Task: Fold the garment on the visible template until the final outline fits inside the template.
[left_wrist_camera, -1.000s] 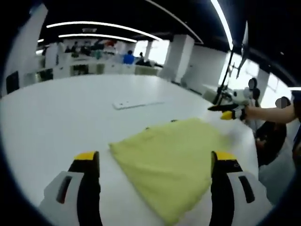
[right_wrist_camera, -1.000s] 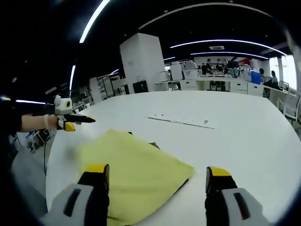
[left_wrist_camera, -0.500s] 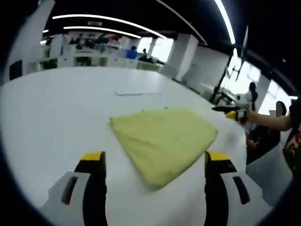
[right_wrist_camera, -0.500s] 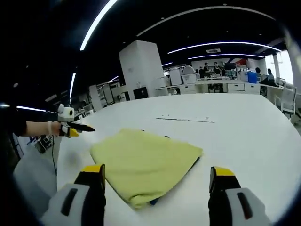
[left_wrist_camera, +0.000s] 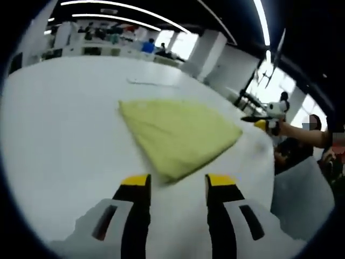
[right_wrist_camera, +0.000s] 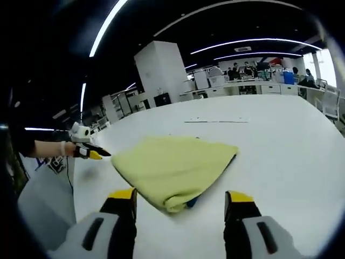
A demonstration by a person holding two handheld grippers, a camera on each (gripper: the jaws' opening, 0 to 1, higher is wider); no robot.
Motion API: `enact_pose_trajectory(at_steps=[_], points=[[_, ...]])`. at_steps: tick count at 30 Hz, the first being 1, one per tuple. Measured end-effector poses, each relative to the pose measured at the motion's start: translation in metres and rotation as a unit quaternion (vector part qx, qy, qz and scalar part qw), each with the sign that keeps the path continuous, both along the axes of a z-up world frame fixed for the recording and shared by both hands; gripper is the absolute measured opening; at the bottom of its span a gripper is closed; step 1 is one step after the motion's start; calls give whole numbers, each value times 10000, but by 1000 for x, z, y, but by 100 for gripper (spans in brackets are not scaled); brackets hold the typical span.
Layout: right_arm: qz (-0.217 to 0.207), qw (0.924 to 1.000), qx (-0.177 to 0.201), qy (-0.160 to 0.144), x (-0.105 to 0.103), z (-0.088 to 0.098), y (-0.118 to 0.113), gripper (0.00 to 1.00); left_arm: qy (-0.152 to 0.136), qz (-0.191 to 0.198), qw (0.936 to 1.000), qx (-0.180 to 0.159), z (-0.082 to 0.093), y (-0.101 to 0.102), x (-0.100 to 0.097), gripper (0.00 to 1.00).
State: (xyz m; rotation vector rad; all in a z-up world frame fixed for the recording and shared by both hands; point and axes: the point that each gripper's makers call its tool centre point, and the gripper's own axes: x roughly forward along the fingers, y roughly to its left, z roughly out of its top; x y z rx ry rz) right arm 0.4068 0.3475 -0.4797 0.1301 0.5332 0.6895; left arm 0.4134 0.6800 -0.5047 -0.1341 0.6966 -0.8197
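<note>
The left gripper hangs over the white table with its jaws a little apart and nothing between them. The right gripper is wider and holds nothing too. Both point at the near edge of the soft yellow folded cloth, probably so they can check the fold or take one more pinch. The cloth lies flat near the table's edge, in a neat pointed shape. Something dark blue peeks out under its near edge.
</note>
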Motion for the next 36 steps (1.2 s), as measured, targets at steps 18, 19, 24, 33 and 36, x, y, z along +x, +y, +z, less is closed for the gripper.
enact_pose_trajectory(at_steps=[18,19,24,33,36], points=[[-81,9991,-77,419,-15,-35,14,16,-49,99,9998,185,-12,5,10,16],[-102,9992,-81,386,-14,-34,15,14,-45,109,9998,183,-12,5,10,15],[-170,9991,6,395,-10,-33,20,7,-39,152,9998,154,-14,5,13,10],[-261,9987,104,418,-5,-31,20,1,-33,154,9997,182,-15,5,15,3],[-252,9987,139,429,-5,-31,23,2,-23,149,9997,196,-17,4,15,2]])
